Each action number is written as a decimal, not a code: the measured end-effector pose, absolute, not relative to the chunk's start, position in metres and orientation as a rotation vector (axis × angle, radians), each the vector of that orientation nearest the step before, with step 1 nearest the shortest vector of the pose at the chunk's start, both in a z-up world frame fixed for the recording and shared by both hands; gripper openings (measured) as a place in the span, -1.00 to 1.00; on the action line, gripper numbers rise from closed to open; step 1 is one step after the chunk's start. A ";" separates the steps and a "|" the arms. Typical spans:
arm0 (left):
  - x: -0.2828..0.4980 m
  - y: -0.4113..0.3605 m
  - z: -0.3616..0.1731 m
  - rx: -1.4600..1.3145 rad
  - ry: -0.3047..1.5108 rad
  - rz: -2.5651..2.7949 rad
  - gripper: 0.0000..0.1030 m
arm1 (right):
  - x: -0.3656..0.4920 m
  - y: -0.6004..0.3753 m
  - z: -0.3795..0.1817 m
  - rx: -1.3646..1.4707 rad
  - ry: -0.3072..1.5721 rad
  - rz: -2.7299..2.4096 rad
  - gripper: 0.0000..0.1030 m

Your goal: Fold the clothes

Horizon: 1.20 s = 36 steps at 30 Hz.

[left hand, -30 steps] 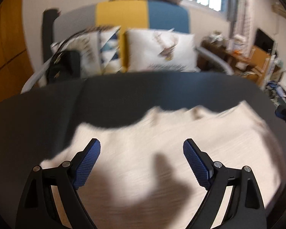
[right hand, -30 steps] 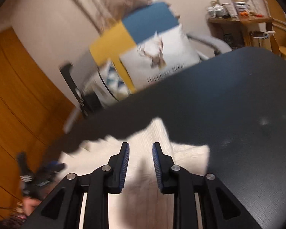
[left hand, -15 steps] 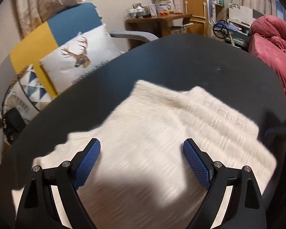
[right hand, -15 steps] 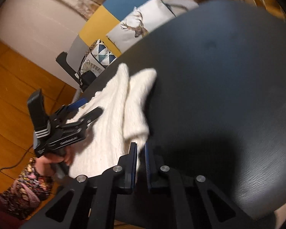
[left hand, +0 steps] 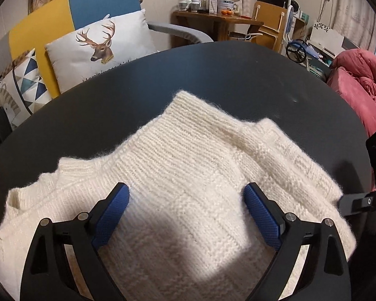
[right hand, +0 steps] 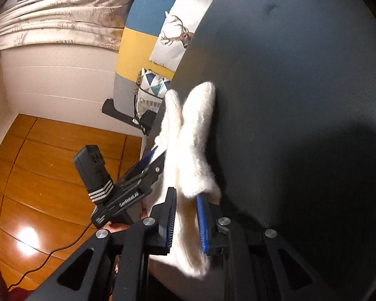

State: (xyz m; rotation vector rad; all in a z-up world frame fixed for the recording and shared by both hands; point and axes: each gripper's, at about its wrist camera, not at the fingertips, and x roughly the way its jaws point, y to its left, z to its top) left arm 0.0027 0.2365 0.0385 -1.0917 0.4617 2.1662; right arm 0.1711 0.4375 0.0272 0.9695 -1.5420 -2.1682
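White sweater (right hand: 195,150) between right gripper's (right hand: 186,222) opening jaws

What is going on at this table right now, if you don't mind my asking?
A person is folding a white sweater on a dark table with two handheld grippers. The left gripper hovers open over the sweater, gripping nothing. The right gripper has the sweater's edge between its fingers, and its jaws are opening. The fold isn't finished.
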 end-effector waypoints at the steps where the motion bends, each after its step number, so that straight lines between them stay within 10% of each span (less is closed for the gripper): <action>1: 0.002 0.237 0.039 -1.092 0.462 2.167 0.85 | 0.170 0.437 0.027 0.952 -1.557 -2.171 -0.68; 10: -0.003 0.234 0.034 -1.119 0.436 2.147 0.92 | 0.177 0.409 0.054 0.944 -1.393 -2.335 -0.92; 16: -0.003 0.235 0.033 -1.129 0.437 2.142 0.98 | 0.203 0.445 0.052 0.932 -1.571 -2.381 -0.84; 25: -0.002 0.234 0.032 -1.120 0.439 2.148 0.99 | 0.145 0.445 0.080 1.047 -1.235 -2.591 -0.69; 36: -0.002 0.233 0.031 -1.121 0.423 2.145 0.99 | 0.102 0.459 0.038 1.067 -1.504 -2.386 -0.59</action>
